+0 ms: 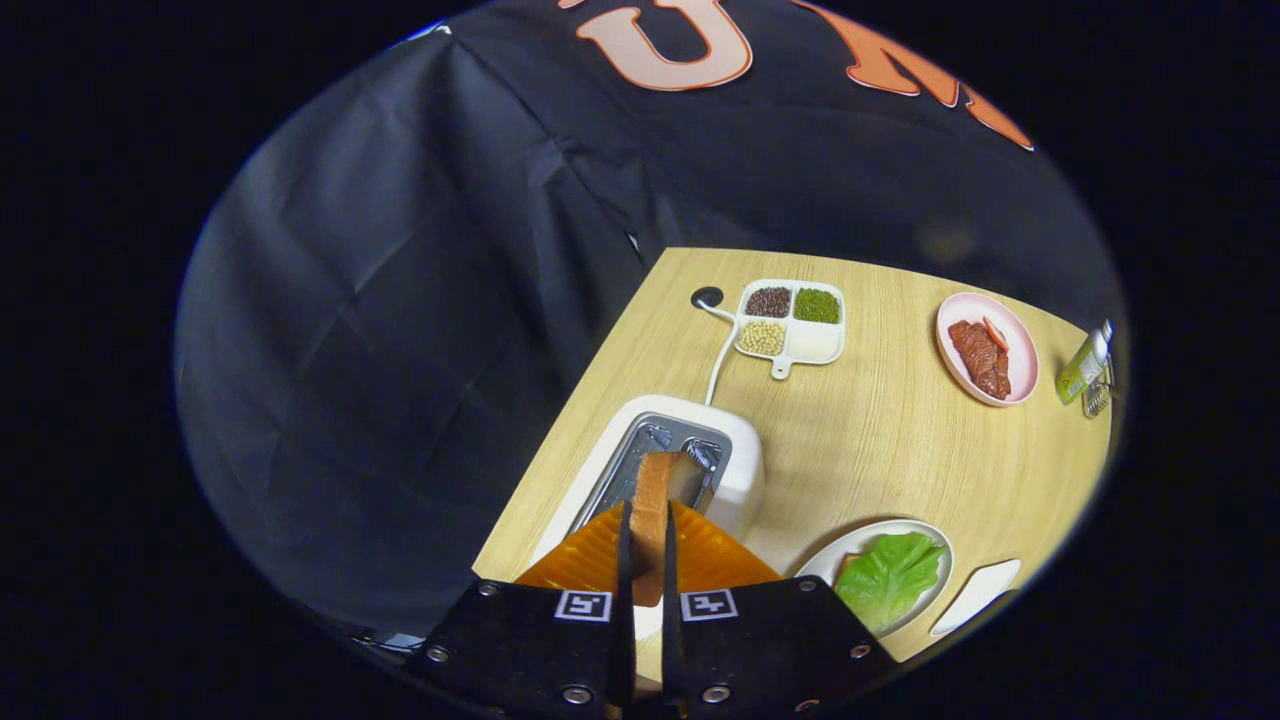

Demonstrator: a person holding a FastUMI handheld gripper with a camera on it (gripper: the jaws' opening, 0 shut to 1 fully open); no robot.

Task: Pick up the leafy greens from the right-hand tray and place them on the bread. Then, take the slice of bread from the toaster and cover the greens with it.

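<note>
A slice of bread (655, 500) stands edge-on between my fingers, and my gripper (647, 530) is shut on it. It hangs just above the slot of the white toaster (735, 455), lifted out of it. To the right of the fingers sits a white plate (870, 535) with leafy greens (890, 575) lying on another bread slice, whose brown edge peeks out at the left of the leaf.
A four-part white dish (815, 345) of beans and grains lies beyond the toaster, by a cable hole (707, 297). A pink plate (1015, 345) with meat slices sits far right, near a small bottle (1085, 365). An empty white tray (975, 595) lies beside the greens plate. The table's left edge runs close to the toaster.
</note>
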